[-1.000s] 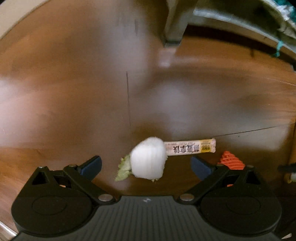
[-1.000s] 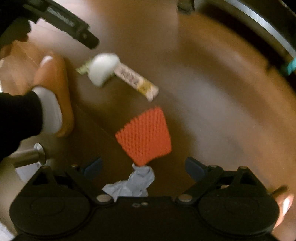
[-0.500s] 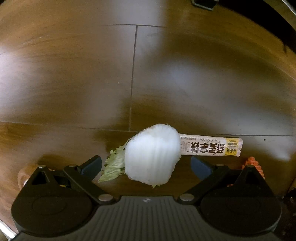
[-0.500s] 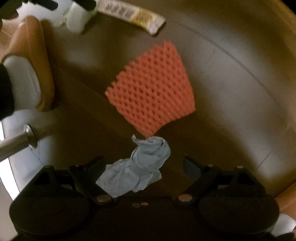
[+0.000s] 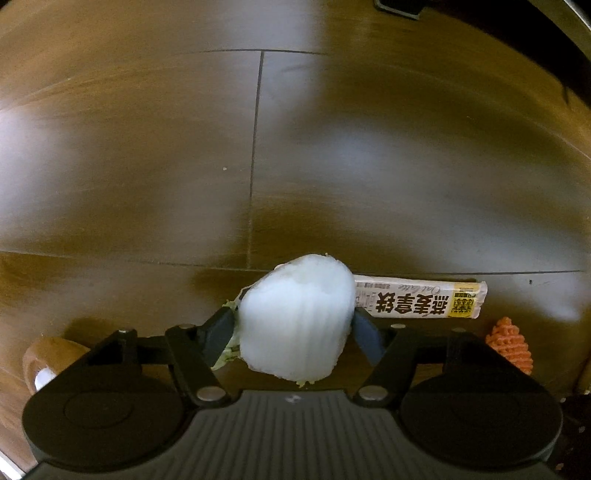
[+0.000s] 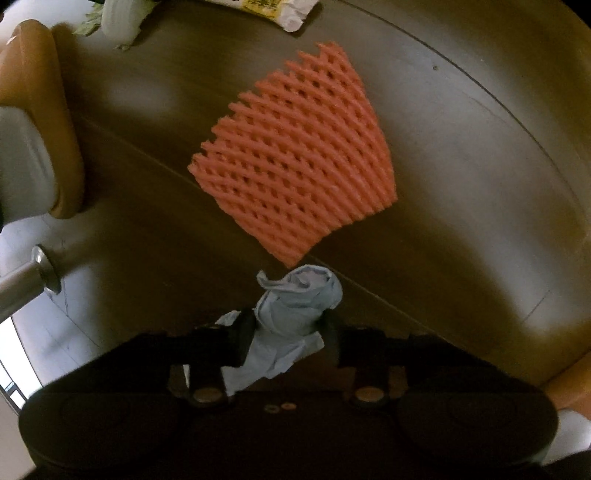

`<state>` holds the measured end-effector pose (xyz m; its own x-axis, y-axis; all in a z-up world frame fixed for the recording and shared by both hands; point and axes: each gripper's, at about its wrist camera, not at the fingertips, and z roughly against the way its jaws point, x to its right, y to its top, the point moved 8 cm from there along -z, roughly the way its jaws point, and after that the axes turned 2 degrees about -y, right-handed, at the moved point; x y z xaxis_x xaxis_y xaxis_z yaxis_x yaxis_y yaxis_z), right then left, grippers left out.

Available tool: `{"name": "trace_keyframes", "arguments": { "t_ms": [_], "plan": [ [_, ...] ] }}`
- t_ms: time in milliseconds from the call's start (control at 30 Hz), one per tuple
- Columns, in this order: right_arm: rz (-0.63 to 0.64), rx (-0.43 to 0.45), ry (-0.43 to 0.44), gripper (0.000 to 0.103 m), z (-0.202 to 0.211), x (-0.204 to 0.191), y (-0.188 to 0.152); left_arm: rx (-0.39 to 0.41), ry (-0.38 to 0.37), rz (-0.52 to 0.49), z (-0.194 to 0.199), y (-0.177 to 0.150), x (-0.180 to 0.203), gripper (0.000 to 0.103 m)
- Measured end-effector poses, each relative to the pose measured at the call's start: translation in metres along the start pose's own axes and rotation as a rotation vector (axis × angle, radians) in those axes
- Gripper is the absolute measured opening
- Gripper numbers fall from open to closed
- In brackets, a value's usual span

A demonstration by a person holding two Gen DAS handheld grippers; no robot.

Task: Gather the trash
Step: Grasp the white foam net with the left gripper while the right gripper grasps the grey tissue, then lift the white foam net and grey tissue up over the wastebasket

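A white cabbage piece (image 5: 295,317) with green leaf edges lies on the wooden floor. My left gripper (image 5: 293,332) is shut on it, one finger on each side. A yellow-and-white snack wrapper (image 5: 421,300) lies just behind it to the right. My right gripper (image 6: 290,332) is shut on a crumpled pale blue tissue (image 6: 291,314). An orange foam fruit net (image 6: 299,155) lies flat on the floor just beyond the tissue; its edge shows in the left wrist view (image 5: 509,345). The cabbage (image 6: 118,18) and wrapper (image 6: 273,9) show at the top of the right wrist view.
A person's foot in a tan slipper (image 6: 40,122) stands at the left of the right wrist view, and another slipper (image 5: 48,360) shows at the lower left of the left wrist view. A metal rod (image 6: 26,280) juts in at left. A furniture leg (image 5: 399,7) stands far off.
Both grippers came down toward the floor and closed: the left onto the cabbage piece, the right onto the blue tissue. Both were open half a second ago.
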<state>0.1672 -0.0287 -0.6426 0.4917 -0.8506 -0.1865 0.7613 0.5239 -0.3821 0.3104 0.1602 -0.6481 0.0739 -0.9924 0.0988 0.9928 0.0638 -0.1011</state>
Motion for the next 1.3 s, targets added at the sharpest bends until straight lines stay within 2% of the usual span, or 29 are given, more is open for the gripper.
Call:
{"name": "trace_keyframes", "arguments": {
  "t_ms": [100,300,500,667,867,1100,1300],
  "plan": [
    [-0.020,0.013,-0.008,0.034,0.007,0.007,-0.002,0.008,-0.004,0.013,0.002,0.000,-0.003,0.062],
    [-0.070,0.037,-0.009,0.033,0.032,0.020,-0.013,0.001,-0.026,0.053,0.005,-0.006,-0.010,0.059],
    [-0.134,0.170,-0.030,0.032,0.095,0.034,-0.013,0.063,-0.053,0.022,0.050,-0.006,-0.005,0.059],
    [-0.190,0.326,-0.039,0.031,0.163,0.041,-0.014,0.130,-0.056,-0.016,0.104,-0.006,0.006,0.059],
    [-0.218,0.490,-0.059,0.031,0.237,0.041,-0.031,0.233,-0.059,-0.074,0.187,0.000,0.028,0.059],
    [-0.180,0.683,-0.108,0.031,0.323,0.030,-0.068,0.388,-0.063,-0.117,0.294,-0.003,0.055,0.059],
    [-0.153,0.843,-0.148,0.031,0.391,0.015,-0.108,0.528,-0.068,-0.139,0.390,-0.028,0.081,0.059]
  ]
}}
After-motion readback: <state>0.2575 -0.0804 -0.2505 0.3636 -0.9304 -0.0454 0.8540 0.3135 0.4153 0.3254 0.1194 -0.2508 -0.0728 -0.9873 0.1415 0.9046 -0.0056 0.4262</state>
